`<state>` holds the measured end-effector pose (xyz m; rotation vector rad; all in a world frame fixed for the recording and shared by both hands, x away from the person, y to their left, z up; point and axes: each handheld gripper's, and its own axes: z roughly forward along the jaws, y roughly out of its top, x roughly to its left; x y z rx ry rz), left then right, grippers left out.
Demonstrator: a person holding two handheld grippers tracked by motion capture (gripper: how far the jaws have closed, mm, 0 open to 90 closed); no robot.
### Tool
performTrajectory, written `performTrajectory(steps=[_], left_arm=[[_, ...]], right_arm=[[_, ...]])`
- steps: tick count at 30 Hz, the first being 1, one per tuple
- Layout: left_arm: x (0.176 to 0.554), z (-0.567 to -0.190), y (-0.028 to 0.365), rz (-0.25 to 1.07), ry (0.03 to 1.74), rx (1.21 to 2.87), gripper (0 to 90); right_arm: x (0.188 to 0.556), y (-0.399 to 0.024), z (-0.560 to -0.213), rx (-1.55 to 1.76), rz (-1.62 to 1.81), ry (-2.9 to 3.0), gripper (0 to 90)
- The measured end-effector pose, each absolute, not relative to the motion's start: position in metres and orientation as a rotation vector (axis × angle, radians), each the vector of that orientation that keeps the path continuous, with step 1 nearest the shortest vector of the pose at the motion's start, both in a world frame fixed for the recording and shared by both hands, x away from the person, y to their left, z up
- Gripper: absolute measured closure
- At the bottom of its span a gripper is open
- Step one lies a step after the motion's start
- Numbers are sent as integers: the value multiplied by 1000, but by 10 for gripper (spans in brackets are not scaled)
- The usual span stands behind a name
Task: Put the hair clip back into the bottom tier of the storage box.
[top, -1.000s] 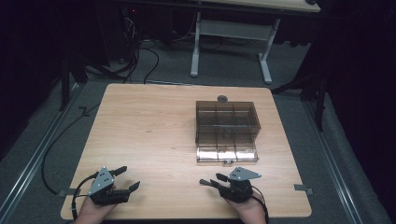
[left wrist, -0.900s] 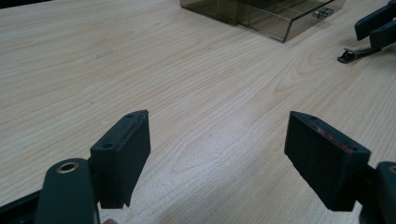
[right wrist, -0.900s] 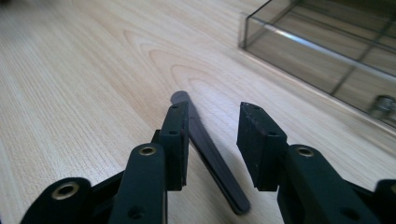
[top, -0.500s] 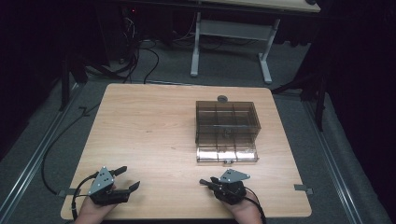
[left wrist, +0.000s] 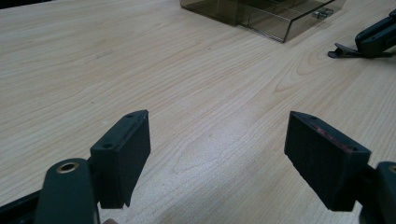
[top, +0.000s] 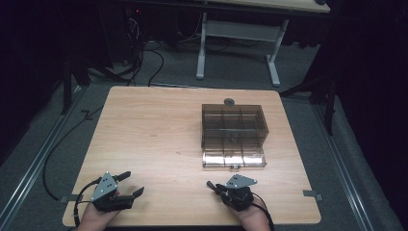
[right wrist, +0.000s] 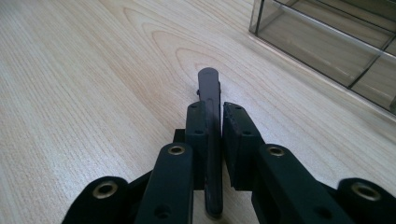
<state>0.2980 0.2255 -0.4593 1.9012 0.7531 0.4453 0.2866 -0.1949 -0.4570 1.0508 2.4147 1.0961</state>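
My right tool [top: 212, 186] has just been closing, and its jaws now pinch a slim black clip [right wrist: 209, 100] between the pads – the clip's rounded end sticks out past the fingertips, low over the surface [top: 154, 134]. My left tool [top: 130, 184] sits at the near left corner with its jaws spread wide and nothing between them (bare wood grain shows through the gap in the left gripper view).

The smoky, see-through plastic box [top: 234, 126] stands right of the middle of the surface, just beyond my right tool. Thin walls split it into a grid of compartments; I cannot tell whether anything lies in them. Its clear lid [top: 234, 159] is folded down flat toward me, with a small latch at its near edge. A small dark round thing [top: 230, 101] lies just behind the box, near the far edge.

The whole left half of the surface is bare wood – wide room between my two tools and out to the left and far edges. The box stands closer to the right edge, with a strip of wood left beside it.
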Motion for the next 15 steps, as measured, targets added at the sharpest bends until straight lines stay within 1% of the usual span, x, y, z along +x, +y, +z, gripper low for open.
performTrajectory(steps=[5, 10, 12, 13, 15], left_arm=[[298, -459, 226, 445, 754, 1902, 231], [298, -459, 226, 446, 753, 1901, 231], [298, -459, 226, 445, 753, 1901, 231], [298, -459, 226, 445, 753, 1901, 231], [298, -459, 226, 445, 753, 1901, 231]], right_arm=[[289, -192, -456, 1046, 1112, 2414, 779], [294, -189, -456, 1053, 1107, 2416, 781], [295, -187, -456, 1051, 1099, 2422, 790], [295, -187, -457, 1046, 1097, 2422, 812], [294, -186, -456, 1045, 1095, 2423, 812]])
